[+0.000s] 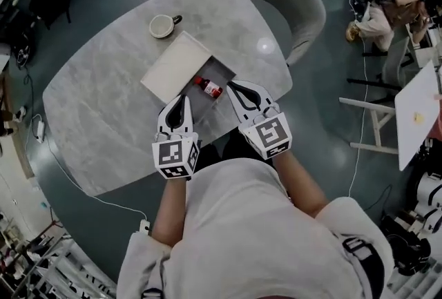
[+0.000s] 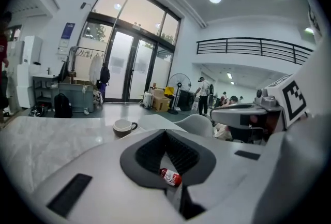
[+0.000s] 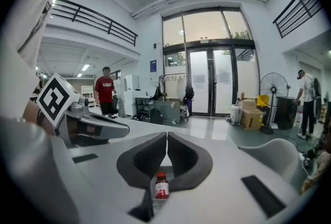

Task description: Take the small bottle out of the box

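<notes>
At the near edge of the tabletop (image 1: 103, 104), the left claw (image 1: 180, 99) and the right claw (image 1: 233, 87) are held side by side. Both tilt slightly downward toward the same spot, which looks like lining up on one target. Each has its jaws pressed together with nothing between them. The left gripper view shows only a thin seam at the left claw (image 2: 166, 137), and the right gripper view shows the same at the right claw (image 3: 166, 137). Closed like this, neither can take hold yet; I judge that whichever goes in must first spread its jaws.

Just beyond the tips sits the box (image 1: 215, 70). It is open, with its lid (image 1: 173, 68) folded back flat on the side toward the left edge, so the inside is reachable from above. The small bottle (image 1: 208, 86) lies on its side inside the box, apart from both claws. Each gripper view frames it low, under the closed jaws. Lying flat, it would probably roll if nudged, so a grip across its body seems safer.

Farther on, a mug (image 1: 163, 25) stands near the far edge, well apart from the box and clear of any reach. A chair (image 1: 297, 7) is tucked against the far right edge.
</notes>
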